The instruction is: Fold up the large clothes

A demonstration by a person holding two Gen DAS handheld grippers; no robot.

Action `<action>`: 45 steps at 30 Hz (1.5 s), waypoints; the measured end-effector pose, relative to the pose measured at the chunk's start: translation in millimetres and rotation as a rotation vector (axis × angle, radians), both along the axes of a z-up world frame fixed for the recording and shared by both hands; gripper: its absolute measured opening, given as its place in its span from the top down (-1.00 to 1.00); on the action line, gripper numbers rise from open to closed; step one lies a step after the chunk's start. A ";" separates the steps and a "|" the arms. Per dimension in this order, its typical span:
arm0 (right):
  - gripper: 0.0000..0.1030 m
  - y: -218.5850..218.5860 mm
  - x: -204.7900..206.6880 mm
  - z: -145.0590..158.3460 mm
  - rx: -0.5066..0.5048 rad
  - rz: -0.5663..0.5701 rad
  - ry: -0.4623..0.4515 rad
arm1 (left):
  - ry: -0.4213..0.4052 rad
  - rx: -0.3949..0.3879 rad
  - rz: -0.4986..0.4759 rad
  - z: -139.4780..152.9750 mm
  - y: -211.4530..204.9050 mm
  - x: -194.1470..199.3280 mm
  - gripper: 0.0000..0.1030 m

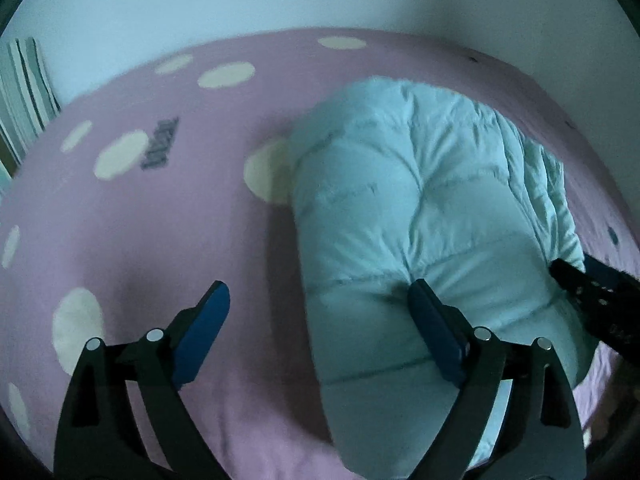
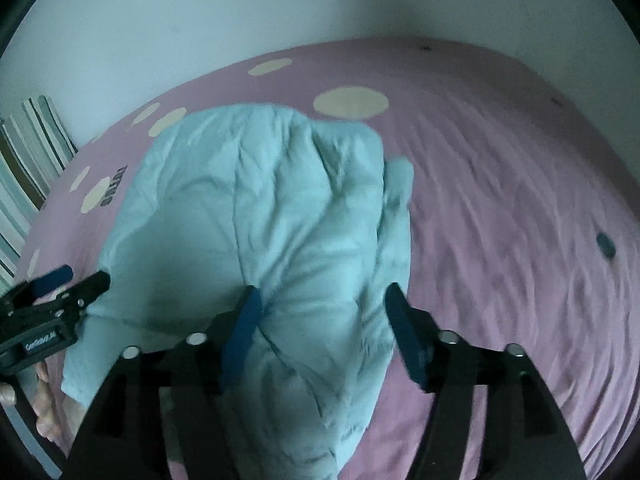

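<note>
Pale-blue padded jacket [image 2: 256, 216] lies folded mid-bed [image 2: 500, 220] | left gripper [image 1: 320, 304] spread, right gripper [image 2: 320, 304] spread, nothing pinched | next: press folds flat, square edges.

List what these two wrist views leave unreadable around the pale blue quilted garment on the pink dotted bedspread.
- Pale blue quilted garment: near end hidden behind the right gripper in the right wrist view; garment type unclear.
- Dark print on the pink dotted bedspread: too blurred to read, left wrist view.
- Left gripper: seen from the right wrist view, cut off by the left edge.
- Striped fabric: cropped by the left rim.
</note>
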State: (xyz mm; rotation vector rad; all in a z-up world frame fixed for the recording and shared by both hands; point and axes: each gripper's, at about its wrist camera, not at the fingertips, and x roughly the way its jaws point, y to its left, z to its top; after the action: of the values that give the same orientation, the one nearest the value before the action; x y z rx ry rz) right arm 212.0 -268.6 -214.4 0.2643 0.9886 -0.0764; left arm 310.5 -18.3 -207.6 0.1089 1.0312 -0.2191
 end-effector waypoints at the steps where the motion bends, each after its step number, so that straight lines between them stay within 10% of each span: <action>1: -0.35 -0.5 0.7 -3.6 0.011 -0.002 0.008 | 0.001 0.004 0.002 -4.1 -1.1 -0.3 -0.78; 14: -0.12 2.8 16.5 -41.8 0.117 -0.020 0.042 | 0.060 -0.045 -0.013 -47.0 -10.3 18.4 -0.78; 18: 0.08 6.7 15.7 -41.7 0.121 -0.014 0.028 | 0.073 -0.081 -0.062 -45.2 -15.7 17.6 -0.29; 29: 0.36 16.2 -0.2 -41.1 0.146 -0.012 -0.024 | 0.045 -0.084 -0.076 -31.3 -16.7 12.7 0.05; 45: 0.40 60.1 52.2 -42.9 0.168 0.111 -0.046 | 0.029 -0.074 0.036 -23.8 40.6 39.6 0.09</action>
State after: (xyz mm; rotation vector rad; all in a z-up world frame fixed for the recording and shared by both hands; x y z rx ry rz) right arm 264.2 -208.5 -257.3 0.3630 0.9631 0.1146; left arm 350.1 22.2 -231.4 0.0205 1.0514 -0.2259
